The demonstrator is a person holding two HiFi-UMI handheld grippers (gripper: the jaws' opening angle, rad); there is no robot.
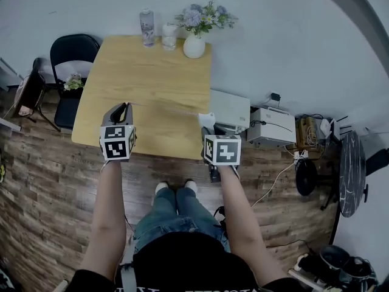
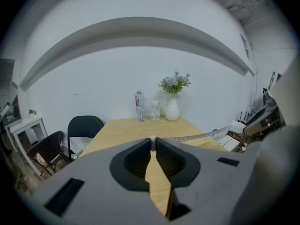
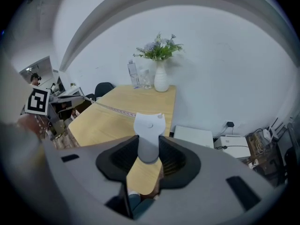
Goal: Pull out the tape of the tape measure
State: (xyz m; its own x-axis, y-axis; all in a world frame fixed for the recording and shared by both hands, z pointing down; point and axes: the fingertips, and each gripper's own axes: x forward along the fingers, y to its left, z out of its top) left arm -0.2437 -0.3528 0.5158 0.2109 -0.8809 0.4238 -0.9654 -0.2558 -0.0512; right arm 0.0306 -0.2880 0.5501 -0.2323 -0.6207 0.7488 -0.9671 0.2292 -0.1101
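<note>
My right gripper (image 1: 208,125) (image 3: 149,142) is shut on the white case of the tape measure (image 3: 149,134) (image 1: 206,118), which it holds over the right front edge of the wooden table (image 1: 152,84). A thin length of tape (image 3: 115,109) (image 2: 199,136) runs out of the case and stretches leftward across the table. At its far end, my left gripper (image 1: 123,107) (image 2: 152,143) is shut on the tape's small white end tab (image 2: 152,141) above the front left part of the table. The two grippers stand apart, about level with each other.
At the table's far edge stand a white vase of flowers (image 1: 194,43), a glass jar (image 1: 169,36) and a water bottle (image 1: 146,27). A black chair (image 1: 72,58) is at the left. White devices (image 1: 230,109) (image 1: 271,126) with cables lie on the floor at the right.
</note>
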